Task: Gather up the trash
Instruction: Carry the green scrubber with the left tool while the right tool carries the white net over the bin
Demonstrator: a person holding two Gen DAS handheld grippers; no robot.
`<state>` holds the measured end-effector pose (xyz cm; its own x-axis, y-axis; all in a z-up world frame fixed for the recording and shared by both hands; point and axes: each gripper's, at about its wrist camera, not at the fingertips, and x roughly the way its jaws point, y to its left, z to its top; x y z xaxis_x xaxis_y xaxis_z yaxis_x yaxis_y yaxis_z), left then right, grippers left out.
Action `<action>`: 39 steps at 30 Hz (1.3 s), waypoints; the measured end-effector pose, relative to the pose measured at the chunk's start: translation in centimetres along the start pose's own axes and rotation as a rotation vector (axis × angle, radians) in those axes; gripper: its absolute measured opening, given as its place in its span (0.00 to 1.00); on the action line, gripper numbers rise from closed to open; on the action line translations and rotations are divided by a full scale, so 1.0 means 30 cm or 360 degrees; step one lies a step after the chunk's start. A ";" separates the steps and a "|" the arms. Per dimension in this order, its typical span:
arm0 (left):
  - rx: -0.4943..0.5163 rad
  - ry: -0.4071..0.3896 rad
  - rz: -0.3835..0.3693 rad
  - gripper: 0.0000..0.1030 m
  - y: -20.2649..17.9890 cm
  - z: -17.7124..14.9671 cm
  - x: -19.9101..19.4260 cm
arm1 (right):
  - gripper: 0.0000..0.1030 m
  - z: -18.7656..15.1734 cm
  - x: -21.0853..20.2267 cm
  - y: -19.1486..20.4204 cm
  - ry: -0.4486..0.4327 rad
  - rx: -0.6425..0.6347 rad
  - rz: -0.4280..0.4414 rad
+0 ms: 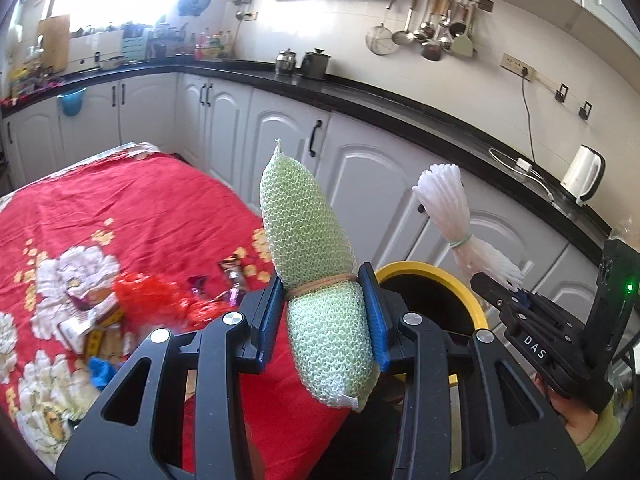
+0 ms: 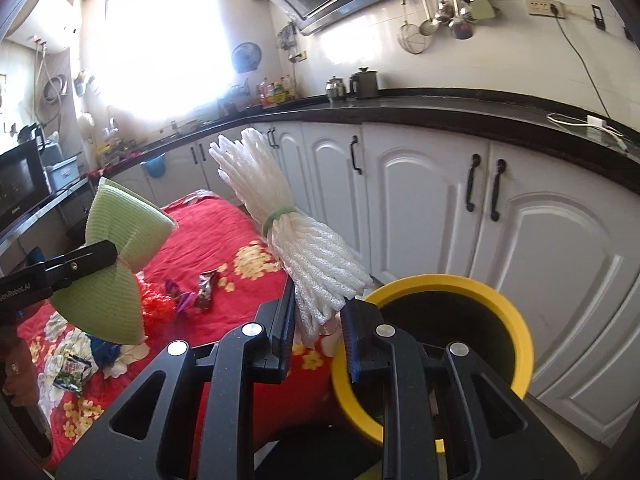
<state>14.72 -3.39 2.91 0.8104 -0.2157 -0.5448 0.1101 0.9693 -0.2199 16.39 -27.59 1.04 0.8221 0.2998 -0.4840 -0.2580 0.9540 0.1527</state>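
My left gripper [image 1: 325, 312] is shut on a green foam net roll [image 1: 308, 220] tied with a rubber band, held upright beside the table edge. It also shows in the right wrist view [image 2: 108, 276]. My right gripper [image 2: 318, 328] is shut on a white foam net bundle [image 2: 296, 240] tied with a green band, just left of the yellow-rimmed trash bin [image 2: 516, 320]. The bin [image 1: 424, 270] sits right behind the left gripper too. The white bundle [image 1: 452, 208] and the right gripper [image 1: 516, 292] show at right in the left wrist view.
The table with a red floral cloth [image 1: 140, 200] carries candy wrappers [image 1: 234, 276], a red net [image 1: 152, 296], a blue scrap [image 1: 100, 372] and paper packets [image 1: 80, 324]. White cabinets [image 2: 540, 240] and a black counter [image 1: 400, 100] stand behind the bin.
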 end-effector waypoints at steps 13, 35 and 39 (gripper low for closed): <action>0.0095 0.0050 -0.0102 0.29 -0.181 0.020 0.138 | 0.19 -0.014 -0.038 -0.139 -0.0030 0.0043 -0.0137; 0.0256 0.0230 -0.0197 0.29 -0.450 -0.063 0.463 | 0.20 -0.159 0.062 -0.406 0.0156 0.0182 -0.0344; 0.0278 0.0260 -0.0188 0.29 -0.470 -0.079 0.511 | 0.20 -0.191 0.093 -0.442 0.0203 0.0213 -0.0350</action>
<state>24.22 -20.63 -4.25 0.6836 -0.3312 -0.6503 0.3076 0.9388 -0.1548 19.19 -39.39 -7.28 0.7784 0.0913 -0.6211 -0.0043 0.9901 0.1402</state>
